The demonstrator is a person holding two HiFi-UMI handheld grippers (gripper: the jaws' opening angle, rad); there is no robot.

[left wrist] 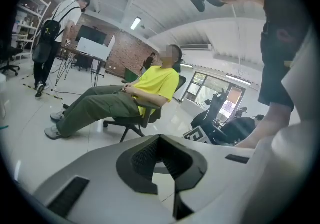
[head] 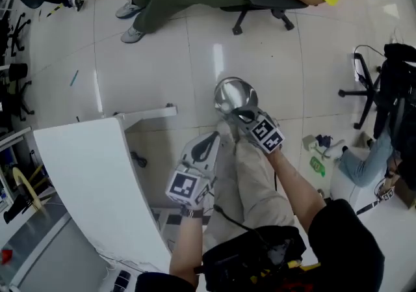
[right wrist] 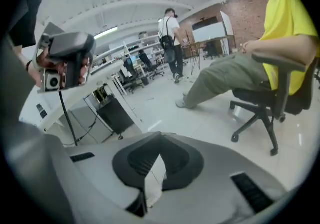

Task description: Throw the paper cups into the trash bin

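Your right gripper, by the trash bin, and your left gripper are both clenched empty, probably because no paper cups are in sight.

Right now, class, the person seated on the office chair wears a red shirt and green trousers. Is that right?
Not quite: the shirt is yellow, not red, as the right gripper view shows. The office chair and green trousers are right.

The floor tiles look glossy (lights mirrored), the trash bin polished metal.
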